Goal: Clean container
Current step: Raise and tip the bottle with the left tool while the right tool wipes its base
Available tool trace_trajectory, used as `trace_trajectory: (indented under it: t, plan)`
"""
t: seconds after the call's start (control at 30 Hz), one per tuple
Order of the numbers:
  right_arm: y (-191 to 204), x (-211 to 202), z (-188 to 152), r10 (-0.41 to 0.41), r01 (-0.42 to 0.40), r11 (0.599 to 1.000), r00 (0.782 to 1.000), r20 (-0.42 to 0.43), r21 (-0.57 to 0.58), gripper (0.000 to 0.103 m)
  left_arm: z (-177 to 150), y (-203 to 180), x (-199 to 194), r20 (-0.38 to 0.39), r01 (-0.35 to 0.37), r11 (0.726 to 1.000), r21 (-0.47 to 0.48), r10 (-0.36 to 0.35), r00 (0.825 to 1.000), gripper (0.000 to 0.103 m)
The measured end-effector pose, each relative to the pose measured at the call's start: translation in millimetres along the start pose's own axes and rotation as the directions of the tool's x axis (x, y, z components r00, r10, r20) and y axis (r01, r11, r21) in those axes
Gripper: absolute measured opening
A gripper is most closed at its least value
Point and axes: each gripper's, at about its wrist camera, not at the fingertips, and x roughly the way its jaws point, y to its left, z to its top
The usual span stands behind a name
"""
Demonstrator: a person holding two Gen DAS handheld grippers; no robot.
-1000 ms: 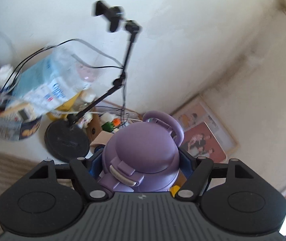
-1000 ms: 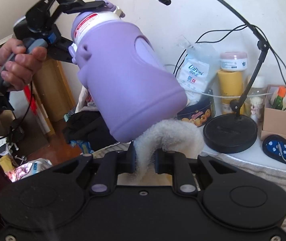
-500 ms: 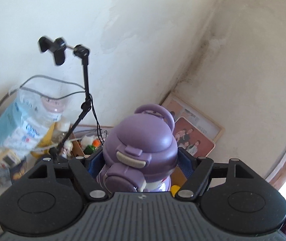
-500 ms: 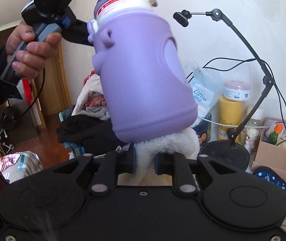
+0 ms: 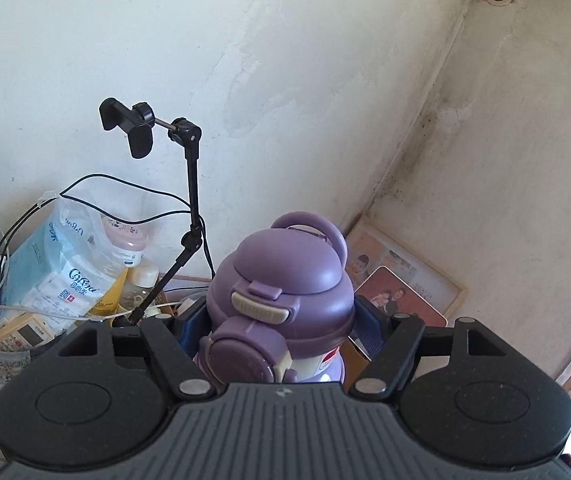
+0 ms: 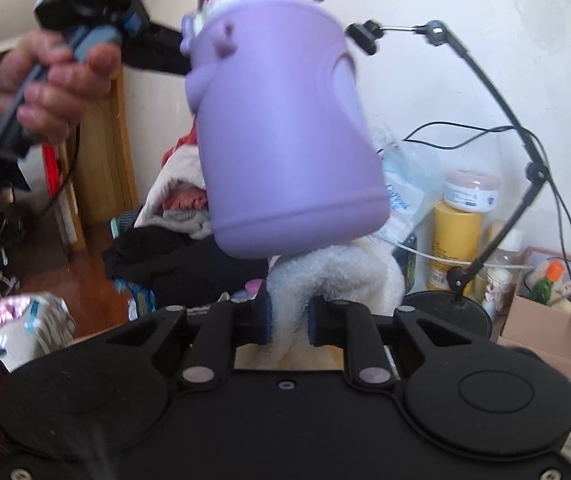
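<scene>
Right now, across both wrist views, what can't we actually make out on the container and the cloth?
- Purple container body below the lid: left wrist view, hidden behind the gripper housing.
- Its lid: right wrist view, cut off by the top edge, motion-blurred.
- Its underside and where the white cloth meets it: hidden behind the bottom rim.
- Left gripper pad contact: covered by the lid.
- Cloth's lower end: behind the right gripper.

**Bright daylight, motion blur on right wrist**

Even, soft light on the white wall; overexposed glare at 4 o'clock, left view. Purple bottle and hand motion-smeared in right view. Heavy fisheye bending, dark corners.
</scene>
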Motion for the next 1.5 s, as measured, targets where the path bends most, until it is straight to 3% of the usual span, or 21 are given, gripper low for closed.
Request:
trace_trajectory:
  t: [0.1,0.23,0.43,0.67,0.9,1.13,1.33,1.5]
  plan:
    - [14.4,14.7,3.0,0.042,-0.044,0.996,0.999,-0.033,-0.074,0.016,-0.6,1.1,2.8,-0.006,-0.02,1.0,0.009,0.02,1.0,0.073]
    - [31.6,5.9,5.7,0.067,-0.071,0.989,0.997,-0.033,-0.129,0.016,4.2,14.4,-5.9,0.006,-0.017,0.998,-0.059,0.018,1.0,0.073]
    - [24.5,-27.5,6.8,0.031,-0.03,0.997,0.999,0.021,-0.069,0.016,5.5,18.8,-21.3,0.032,0.019,0.994,-0.106,-0.015,0.999,0.073]
    - [-7.5,-21.9,9.4,-0.051,0.049,0.997,0.998,0.043,0.055,0.016,9.4,1.3,-13.7,0.032,0.053,0.996,-0.075,-0.051,0.998,0.073]
    - [8.9,-0.3,9.7,0.04,-0.04,0.998,0.999,0.002,0.051,0.016,6.6,4.7,-4.8,0.021,0.019,0.997,-0.073,-0.018,1.0,0.073]
    - [28.9,-12.3,4.6,0.121,-0.12,0.991,0.993,-0.001,0.063,0.016,-1.8,26.9,-11.3,0.022,-0.009,0.99,-0.138,0.012,1.0,0.073]
    - [18.8,-35.4,-3.3,0.083,-0.085,0.988,0.996,0.021,0.127,0.016,-6.6,30.6,-15.0,0.036,0.007,0.987,-0.161,-0.001,0.999,0.073]
    - [-3.9,-50.0,-5.5,-0.006,-0.01,0.972,0.998,0.067,0.237,0.016,-7.6,34.9,-12.9,0.034,-0.021,0.988,-0.155,0.026,0.999,0.073]
